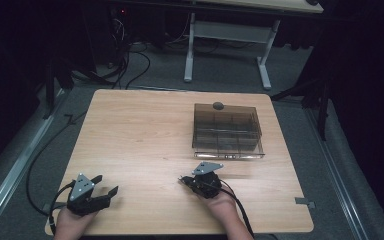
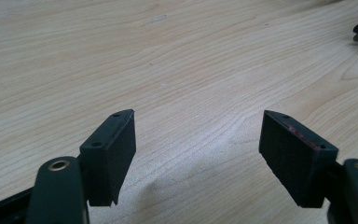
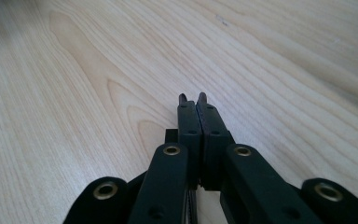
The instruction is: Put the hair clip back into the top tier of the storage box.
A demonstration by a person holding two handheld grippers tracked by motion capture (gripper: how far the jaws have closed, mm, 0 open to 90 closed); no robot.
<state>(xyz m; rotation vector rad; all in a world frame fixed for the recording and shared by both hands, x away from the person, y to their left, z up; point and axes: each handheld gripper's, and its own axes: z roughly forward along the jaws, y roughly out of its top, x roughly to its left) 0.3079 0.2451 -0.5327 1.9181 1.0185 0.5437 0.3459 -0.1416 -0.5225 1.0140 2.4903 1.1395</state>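
Container: a smoky, see-through plastic box (image 1: 226, 129) is seen on the far right part of the wooden table (image 1: 140, 130), well apart from both grippers.
Compartments: the box is divided by inner walls into a grid; the exact count cannot be told.
Contents: nothing can be made out in the compartments; the tinted walls blur the view.
Top edge: a small dark round object (image 1: 218, 105) is seen at the box's far rim; its nature cannot be told.
Left gripper (image 1: 106, 194): held low at the near left edge, jaws spread wide, nothing between them.
Right gripper (image 1: 184, 180): held near the box's front side, jaws pressed together, nothing gripped.
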